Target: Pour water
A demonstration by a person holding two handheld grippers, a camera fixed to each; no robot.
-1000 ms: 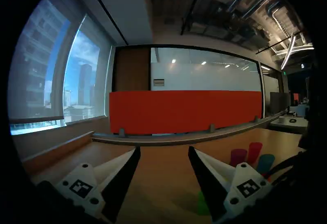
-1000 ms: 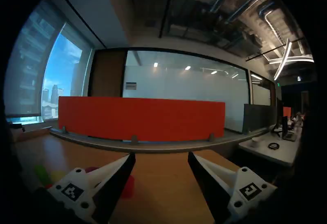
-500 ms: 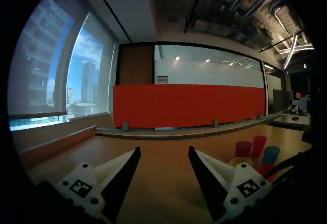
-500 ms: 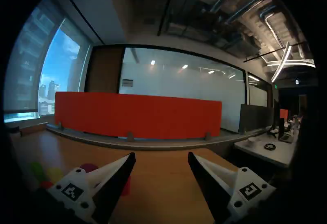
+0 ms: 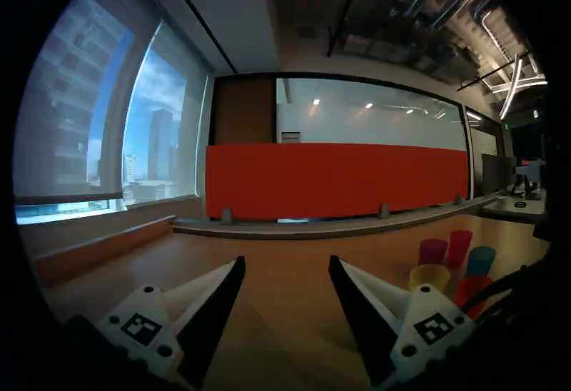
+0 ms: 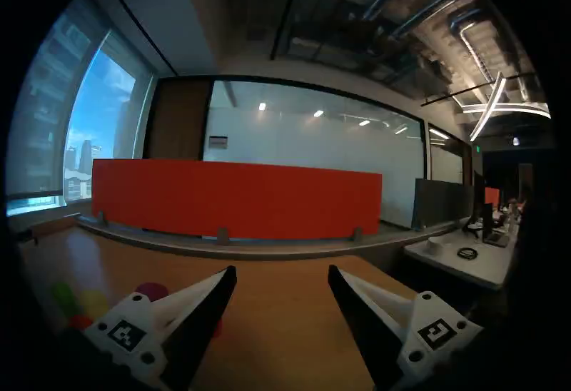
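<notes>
In the left gripper view my left gripper [image 5: 285, 266] is open above a wooden table [image 5: 285, 262], nothing between its white fingers. Several coloured plastic cups stand to its right: a magenta cup [image 5: 432, 250], a red cup [image 5: 459, 246], a teal cup [image 5: 481, 260], a yellow cup [image 5: 430, 277] and a second red cup [image 5: 472, 292]. In the right gripper view my right gripper [image 6: 282, 277] is open and holds nothing. Cups show at its lower left: a green cup [image 6: 63, 297], a yellow cup [image 6: 93, 301] and a magenta cup [image 6: 151, 290], partly hidden behind the left finger.
An orange divider panel [image 5: 335, 180] stands along the table's far edge. Large windows [image 5: 93, 134] are on the left. A neighbouring desk [image 6: 464, 262] with small items lies to the right, beyond a gap.
Both views have tilted downward slightly, so the divider sits higher. More cups have come into sight at the right of the left gripper view. Both grippers stay open.
</notes>
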